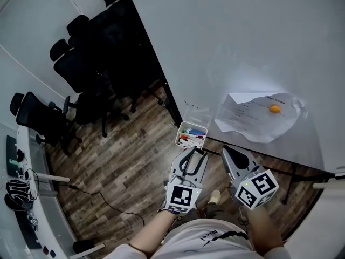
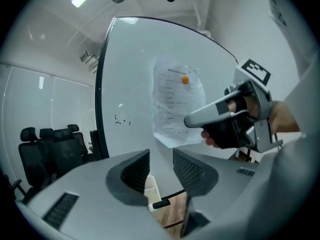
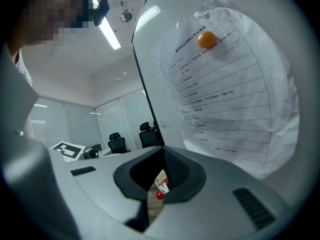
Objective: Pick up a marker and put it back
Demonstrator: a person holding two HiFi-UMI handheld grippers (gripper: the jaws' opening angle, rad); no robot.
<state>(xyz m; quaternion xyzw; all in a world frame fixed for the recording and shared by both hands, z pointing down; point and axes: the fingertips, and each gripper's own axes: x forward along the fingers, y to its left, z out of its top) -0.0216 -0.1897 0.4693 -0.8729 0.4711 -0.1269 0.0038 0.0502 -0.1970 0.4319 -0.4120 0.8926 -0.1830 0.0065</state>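
Observation:
A clear tray (image 1: 186,127) fixed at the whiteboard's lower edge holds several markers (image 1: 191,140) with red, blue and green showing. My left gripper (image 1: 195,151) hangs just below the tray, open and empty; in the left gripper view its jaws (image 2: 161,170) stand apart with part of the white tray (image 2: 150,188) behind the gap. To its right is my right gripper (image 1: 225,149), shut with nothing in it. In the right gripper view only a thin slit remains between its jaws (image 3: 159,181), and red marker caps (image 3: 160,195) show through it.
A printed sheet (image 1: 259,117) hangs on the whiteboard (image 1: 226,42) under an orange magnet (image 1: 275,109). Black office chairs (image 1: 81,63) stand to the left on the wooden floor. A desk (image 1: 27,198) with gear runs along the far left, and a cable (image 1: 97,198) lies on the floor.

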